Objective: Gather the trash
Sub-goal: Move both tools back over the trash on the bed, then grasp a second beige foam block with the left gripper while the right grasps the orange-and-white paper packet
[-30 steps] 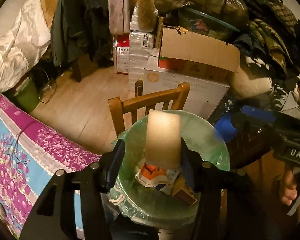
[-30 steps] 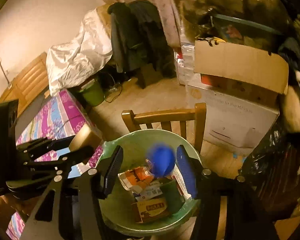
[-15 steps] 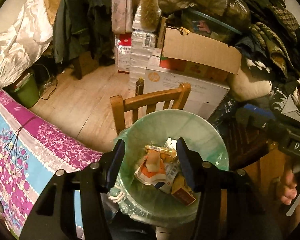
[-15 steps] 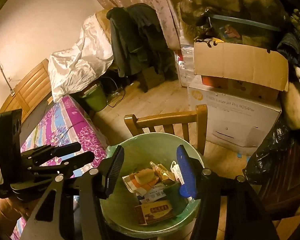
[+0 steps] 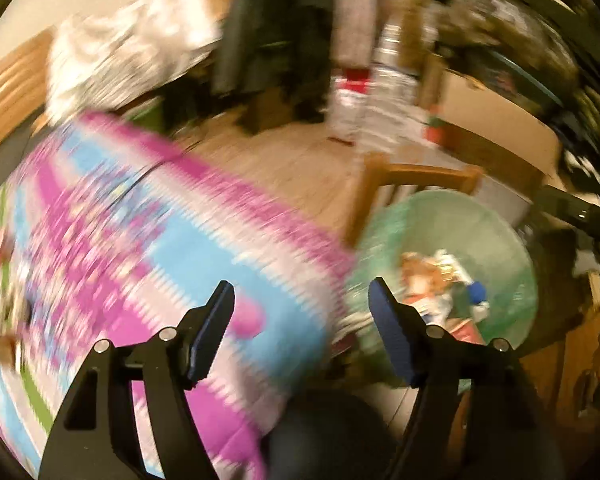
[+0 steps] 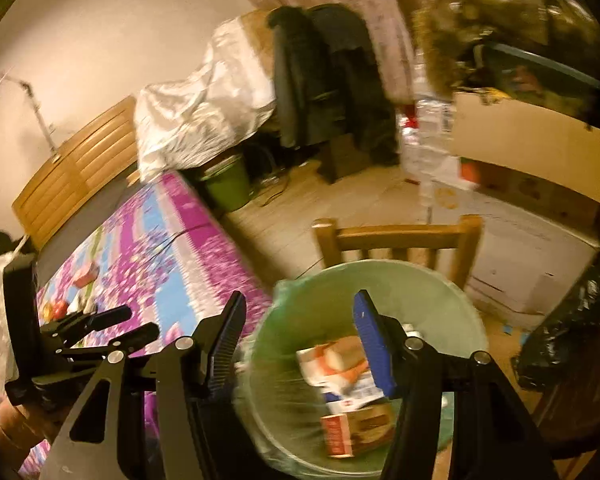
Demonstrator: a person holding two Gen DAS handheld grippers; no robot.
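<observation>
In the green-lined bin (image 6: 452,292) lie crumpled cartons and wrappers (image 6: 340,364)

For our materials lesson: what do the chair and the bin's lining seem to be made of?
Chair: looks like varnished wood, with warm brown rails and a slight sheen.
Bin lining: probably thin plastic film, pale green, translucent, crinkled over the rim; blur leaves this uncertain.

Flowered tablecloth (image 6: 160,248) covers the table; small blurred items (image 6: 72,292) lie at its nine o'clock edge.
</observation>
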